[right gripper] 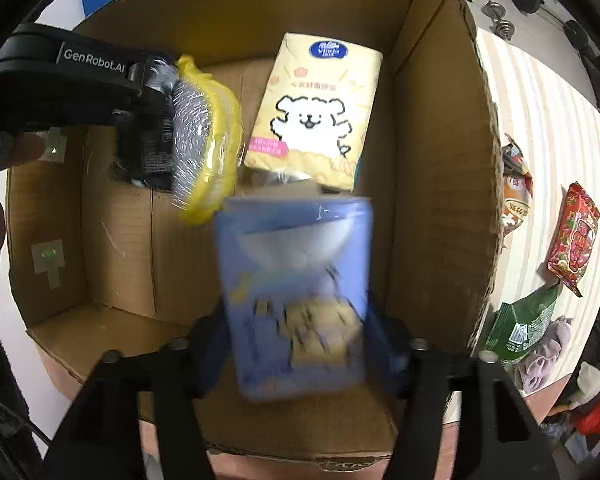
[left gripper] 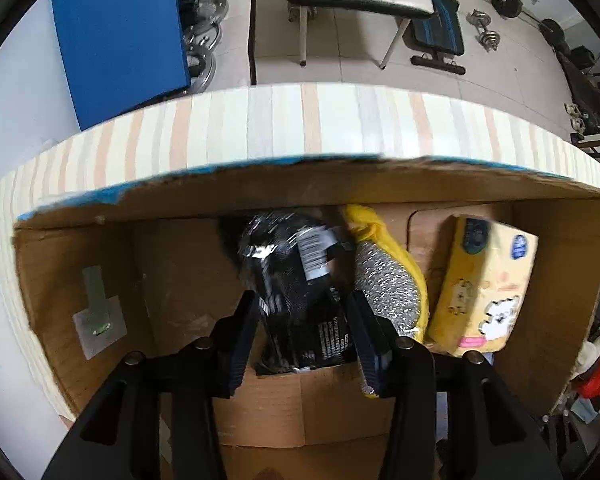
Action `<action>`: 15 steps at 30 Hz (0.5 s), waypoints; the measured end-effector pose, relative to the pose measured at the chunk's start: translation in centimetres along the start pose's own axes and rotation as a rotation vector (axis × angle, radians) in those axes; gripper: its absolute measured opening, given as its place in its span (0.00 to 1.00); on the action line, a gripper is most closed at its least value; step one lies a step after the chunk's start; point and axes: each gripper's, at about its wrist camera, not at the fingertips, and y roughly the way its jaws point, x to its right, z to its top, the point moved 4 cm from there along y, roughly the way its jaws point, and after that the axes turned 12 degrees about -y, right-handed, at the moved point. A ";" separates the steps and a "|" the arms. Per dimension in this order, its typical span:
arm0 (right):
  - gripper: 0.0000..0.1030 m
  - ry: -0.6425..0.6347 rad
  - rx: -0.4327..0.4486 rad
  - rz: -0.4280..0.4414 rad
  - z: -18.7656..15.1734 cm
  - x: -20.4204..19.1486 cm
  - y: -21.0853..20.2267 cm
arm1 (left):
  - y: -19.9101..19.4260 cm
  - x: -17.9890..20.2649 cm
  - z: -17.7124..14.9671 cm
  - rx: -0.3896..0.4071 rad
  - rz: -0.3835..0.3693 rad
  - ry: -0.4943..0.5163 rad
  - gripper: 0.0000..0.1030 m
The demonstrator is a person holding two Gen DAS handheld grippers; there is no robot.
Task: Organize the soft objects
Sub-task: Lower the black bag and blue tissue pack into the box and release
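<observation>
inside the cardboard box [right gripper: 432, 160] on the striped worktop [left gripper: 284, 128], the left claw [left gripper: 304, 320] clamps a black packet [left gripper: 296, 280] — the right claw [right gripper: 296, 344] clamps a blue tissue pack [right gripper: 296, 292], beside the yellow tissue pack [right gripper: 316, 112].

"GenRobot.AI" in white on left claw [right gripper: 156, 92] body. "Vinda" in blue oval logo atop yellow tissue pack [right gripper: 316, 112]; other print unreadable.

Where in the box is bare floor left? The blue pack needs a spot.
Bare cardboard floor lies left, by the taped wall. The far right is crowded: black packet, yellow sponge and yellow tissue pack lie side by side.
</observation>
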 end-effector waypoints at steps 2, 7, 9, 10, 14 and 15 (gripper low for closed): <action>0.78 0.002 0.014 0.008 -0.1 -0.3 -0.7 | -1.3 0.0 -0.3 0.027 -0.014 -0.008 0.59; 0.98 0.010 0.045 0.019 -0.4 -0.4 -2.7 | -4.7 -0.2 -1.6 0.101 -0.026 -0.003 0.91; 1.00 0.014 0.057 0.019 -0.7 -0.4 -3.7 | -6.1 -0.4 -2.7 0.129 -0.031 -0.002 0.92; 1.00 0.014 0.060 0.018 -0.7 -0.3 -4.1 | -6.8 -0.5 -3.3 0.144 -0.035 -0.004 0.92; 1.00 0.003 0.086 0.029 -2.0 -0.3 -5.5 | -8.8 -1.0 -6.3 0.185 -0.053 -0.005 0.93; 1.00 0.001 0.091 0.036 -2.1 -0.1 -5.6 | -9.5 -1.1 -7.4 0.194 -0.061 -0.006 0.93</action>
